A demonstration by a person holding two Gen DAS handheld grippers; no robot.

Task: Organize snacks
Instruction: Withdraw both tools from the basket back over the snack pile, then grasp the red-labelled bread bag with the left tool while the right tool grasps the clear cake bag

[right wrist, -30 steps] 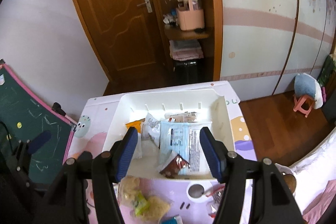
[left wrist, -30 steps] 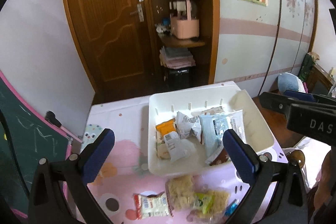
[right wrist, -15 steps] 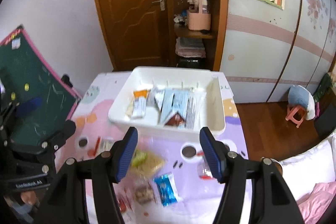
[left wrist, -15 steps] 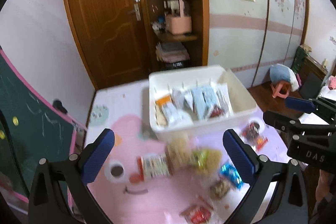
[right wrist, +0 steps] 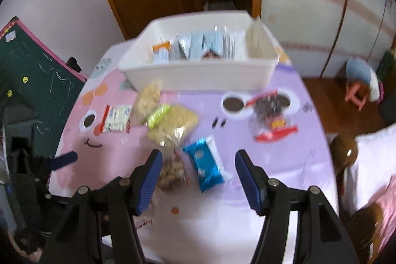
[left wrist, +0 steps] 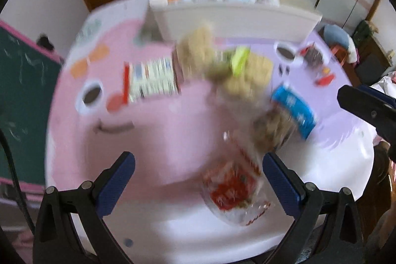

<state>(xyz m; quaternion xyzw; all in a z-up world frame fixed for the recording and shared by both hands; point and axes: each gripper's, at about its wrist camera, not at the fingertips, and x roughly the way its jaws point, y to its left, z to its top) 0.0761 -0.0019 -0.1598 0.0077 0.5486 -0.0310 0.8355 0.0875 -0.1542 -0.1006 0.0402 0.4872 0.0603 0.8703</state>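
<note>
Pink and purple cartoon tabletop (right wrist: pixel 284 165) lies under both my grippers, with bare surface along its near edge. My right gripper (right wrist: pixel 198 173) hangs released, jaws apart over a blue packet (right wrist: pixel 205 165) and a brownish bag (right wrist: pixel 172 171), touching neither. My left gripper (left wrist: pixel 198 180) is spread wide too, a red-and-white packet (left wrist: pixel 232 192) between its fingers but not pressed. Further out sit pale noodle bags (right wrist: pixel 170 123), a striped packet (right wrist: pixel 116 118) and a red-and-dark packet (right wrist: pixel 271 115). At the far edge, the white bin (right wrist: pixel 198 76) holds several packets standing side by side; its right end looks free.
</note>
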